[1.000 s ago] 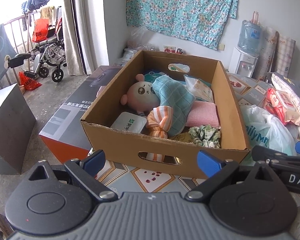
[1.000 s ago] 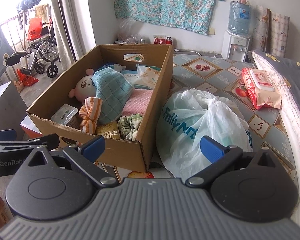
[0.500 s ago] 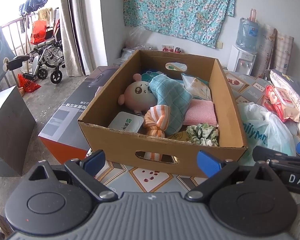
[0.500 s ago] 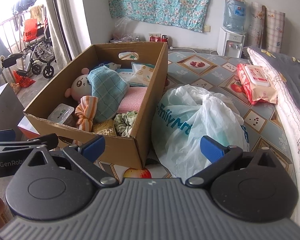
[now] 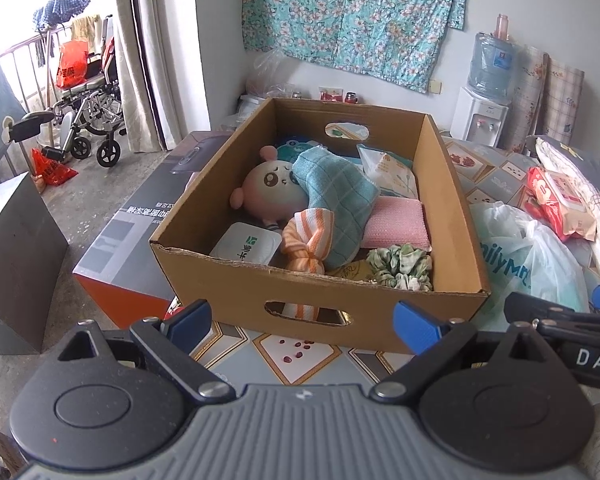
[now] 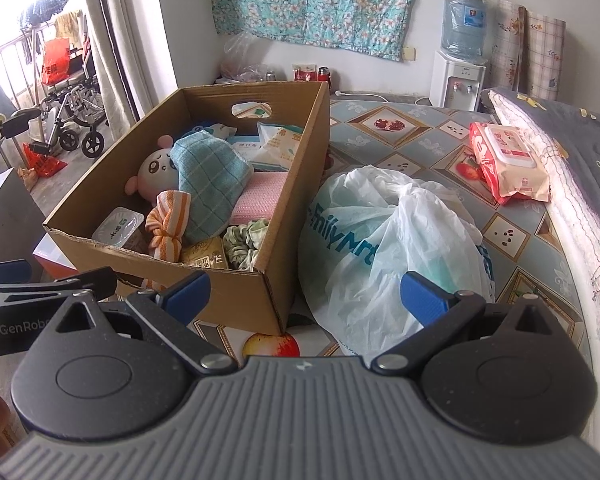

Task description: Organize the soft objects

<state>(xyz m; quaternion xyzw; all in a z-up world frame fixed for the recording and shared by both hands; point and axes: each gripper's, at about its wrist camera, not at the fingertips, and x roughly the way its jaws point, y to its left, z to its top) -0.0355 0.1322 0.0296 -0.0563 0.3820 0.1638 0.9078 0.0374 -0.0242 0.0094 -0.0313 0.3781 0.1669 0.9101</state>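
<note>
Left wrist view: I am holding my left tongs point(image 5: 302, 320) and right tongs point(image 6: 306, 292) wide apart, gripping nothing. Soft toys and cloths are lying inside the brown cardboard box point(image 5: 320, 292), beside the white plastic bag point(image 6: 380, 240).

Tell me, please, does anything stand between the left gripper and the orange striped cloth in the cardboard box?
Yes. The cardboard box's near wall rises between the open left gripper and the orange striped cloth, which lies just behind it, partly under the teal checked towel. From above, nothing visible covers the cloth's knotted middle.
</note>
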